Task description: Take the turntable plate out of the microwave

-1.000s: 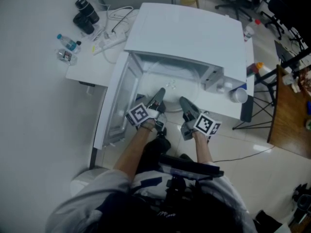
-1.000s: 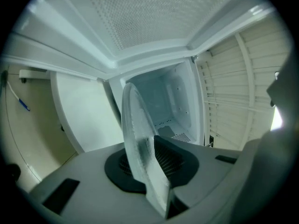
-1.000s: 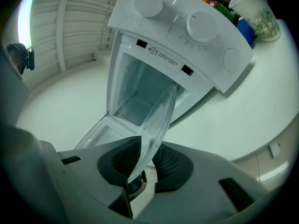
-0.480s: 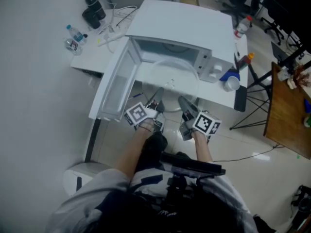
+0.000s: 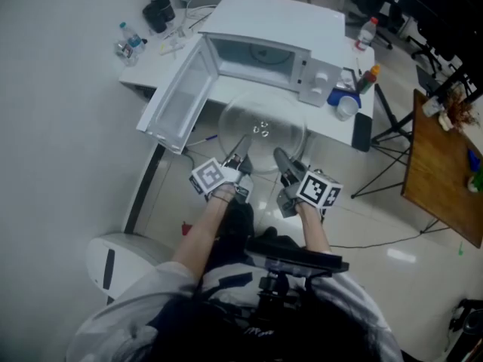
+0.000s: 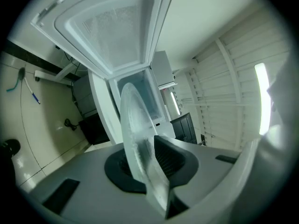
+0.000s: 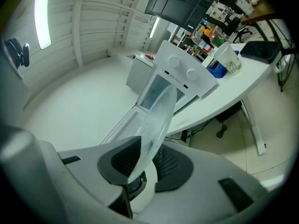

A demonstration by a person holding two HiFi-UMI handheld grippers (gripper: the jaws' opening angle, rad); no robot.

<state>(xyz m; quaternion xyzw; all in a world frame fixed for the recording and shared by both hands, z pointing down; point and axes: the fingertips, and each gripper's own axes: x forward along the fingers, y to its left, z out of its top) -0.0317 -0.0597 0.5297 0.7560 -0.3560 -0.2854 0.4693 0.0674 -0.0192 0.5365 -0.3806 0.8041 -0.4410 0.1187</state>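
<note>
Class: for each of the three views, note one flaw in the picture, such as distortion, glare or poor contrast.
Head view: dim, flat light; the clear turntable plate shows only as a faint outline with small glints. Left gripper view: fisheye curves the microwave door, corners dark. Right gripper view: same curving; a light strip glares.

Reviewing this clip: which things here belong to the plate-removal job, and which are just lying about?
In the job: turntable plate, gripped at its near rim by the left gripper and right gripper; microwave; its open door.

Lying about: paper cup; water bottle; red-capped bottle; wooden table.
</note>
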